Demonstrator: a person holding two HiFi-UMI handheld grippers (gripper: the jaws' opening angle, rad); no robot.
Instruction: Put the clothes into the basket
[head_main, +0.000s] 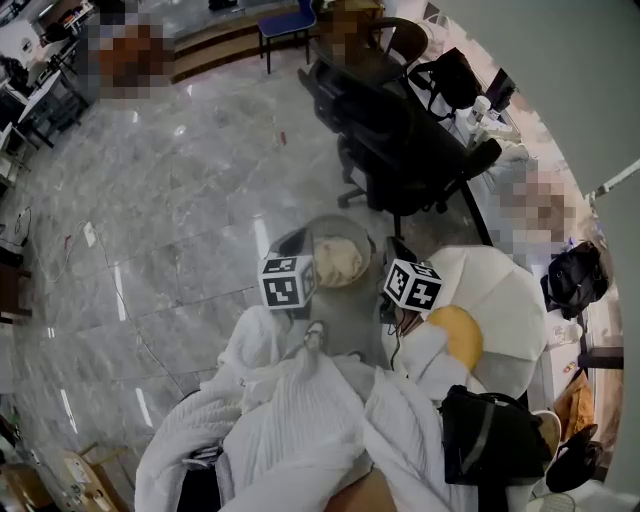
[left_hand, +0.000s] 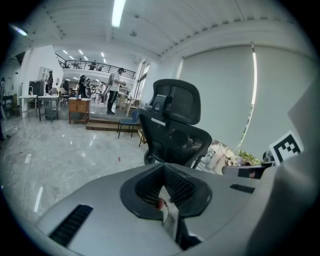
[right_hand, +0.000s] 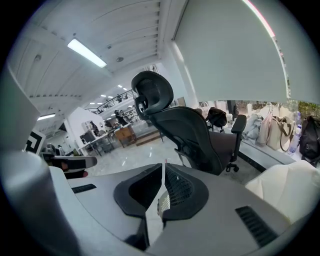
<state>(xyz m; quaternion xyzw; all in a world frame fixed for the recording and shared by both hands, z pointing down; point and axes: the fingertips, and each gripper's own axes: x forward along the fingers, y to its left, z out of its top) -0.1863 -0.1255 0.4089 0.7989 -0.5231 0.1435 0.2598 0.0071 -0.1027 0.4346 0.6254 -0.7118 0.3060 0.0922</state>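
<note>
White garment (head_main: 300, 420) hangs clamped in left gripper (left_hand: 166, 199) and right gripper (right_hand: 161, 194) over marble floor (head_main: 180, 190).

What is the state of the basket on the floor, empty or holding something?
Holding something: in the head view a cream cloth lies bunched inside the grey basket.

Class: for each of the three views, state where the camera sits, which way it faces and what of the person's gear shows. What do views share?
Head view: on the person's head, facing steeply down at the basket and white garment; left marker cube and right marker cube show.
Left gripper view: on the left gripper, facing along its closed jaws toward the black office chair.
Right gripper view: on the right gripper, facing along its closed jaws toward that chair.
Shared: the chair appears in all three views.
</note>
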